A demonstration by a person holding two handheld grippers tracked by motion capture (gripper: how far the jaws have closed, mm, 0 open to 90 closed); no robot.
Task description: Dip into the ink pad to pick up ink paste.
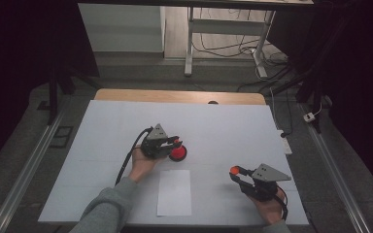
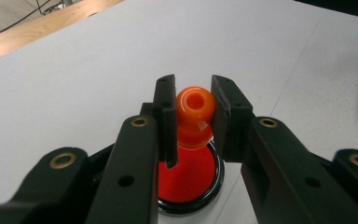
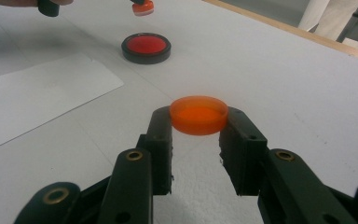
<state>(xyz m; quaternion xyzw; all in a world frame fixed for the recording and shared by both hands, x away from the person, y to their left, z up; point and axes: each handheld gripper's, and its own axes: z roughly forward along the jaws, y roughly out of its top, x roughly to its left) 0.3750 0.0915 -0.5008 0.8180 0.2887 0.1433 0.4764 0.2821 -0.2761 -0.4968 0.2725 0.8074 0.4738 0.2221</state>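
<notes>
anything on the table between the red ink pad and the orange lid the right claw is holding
Nothing: in the right gripper view, bare white table separates the round black-rimmed red ink pad from the orange translucent round lid. The white paper sheet lies off to one side.

L gripper (image 1: pixel 174 143) mid-table, R gripper (image 1: pixel 235 173) nearer, both jaws seemingly clamped.

One red ink pad (image 1: pixel 178 153); one orange stamp (image 2: pixel 195 116); one orange lid (image 3: pixel 198 114); one paper sheet (image 1: pixel 174 192); two tools.

Orange stamp (image 2: pixel 195 114) above red ink pad (image 2: pixel 191 179)
</notes>
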